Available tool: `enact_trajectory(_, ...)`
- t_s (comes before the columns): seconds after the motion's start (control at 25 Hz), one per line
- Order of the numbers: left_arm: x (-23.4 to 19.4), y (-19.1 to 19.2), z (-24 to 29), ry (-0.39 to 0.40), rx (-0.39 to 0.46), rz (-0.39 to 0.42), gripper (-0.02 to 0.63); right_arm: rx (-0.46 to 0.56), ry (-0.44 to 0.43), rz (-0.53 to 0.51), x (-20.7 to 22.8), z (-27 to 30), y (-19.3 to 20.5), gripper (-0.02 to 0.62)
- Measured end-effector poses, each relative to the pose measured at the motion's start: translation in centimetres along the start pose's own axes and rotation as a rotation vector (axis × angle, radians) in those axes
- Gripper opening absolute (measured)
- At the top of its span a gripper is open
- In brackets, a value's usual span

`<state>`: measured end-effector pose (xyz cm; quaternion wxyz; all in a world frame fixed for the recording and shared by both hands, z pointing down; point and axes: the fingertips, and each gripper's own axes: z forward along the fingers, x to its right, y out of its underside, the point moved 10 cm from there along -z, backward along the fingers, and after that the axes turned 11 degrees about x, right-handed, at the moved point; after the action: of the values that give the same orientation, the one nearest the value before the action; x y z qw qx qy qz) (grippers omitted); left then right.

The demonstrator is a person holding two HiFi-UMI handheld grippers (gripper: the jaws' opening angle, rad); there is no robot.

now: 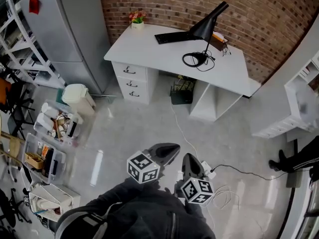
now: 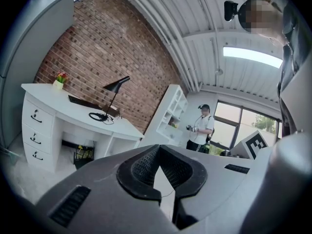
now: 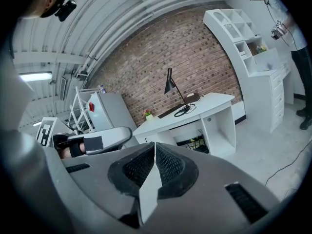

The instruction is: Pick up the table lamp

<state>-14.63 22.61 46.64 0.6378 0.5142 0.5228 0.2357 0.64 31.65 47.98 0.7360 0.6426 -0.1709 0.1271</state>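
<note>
A black table lamp (image 1: 205,29) stands on a white desk (image 1: 144,46), towards the desk's back edge by a brick wall (image 1: 164,4). A dark loop at its foot may be coiled cable. Well short of the desk, the left gripper (image 1: 167,152) and right gripper (image 1: 189,164) are both closed and empty.

This is an office-style workroom — a white tabletop (image 1: 144,51) with drawers (image 1: 130,82) stands against a brick wall (image 1: 164,4) and carries a keyboard (image 1: 172,37) and a black table lamp (image 1: 205,28). White cubby shelving (image 1: 304,101) and floor bins (image 1: 47,156) of supplies flank it — all under a ribbed metal ceiling (image 2: 161,13).
</note>
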Motion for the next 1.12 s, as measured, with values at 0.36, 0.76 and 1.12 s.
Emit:
enact_trajectory(0.36, -2.9, -1.2, 1.3, 0.006, 0.009, -0.002, 0.006, 0.004, 0.003, 0.000, -0.1, 3.0, 0.1, 0.014)
enact_trajectory(0.76, -3.1, -0.8, 0.1, -0.007, -0.004, -0.032, 0.006, -0.013, 0.032, 0.003, -0.6, 2.9, 0.3, 0.014)
enact_trajectory(1.12, -4.8, -1.1, 0.0, -0.026, -0.015, -0.078, 0.006, -0.039, 0.026, -0.028, -1.1, 4.5, -0.3, 0.014)
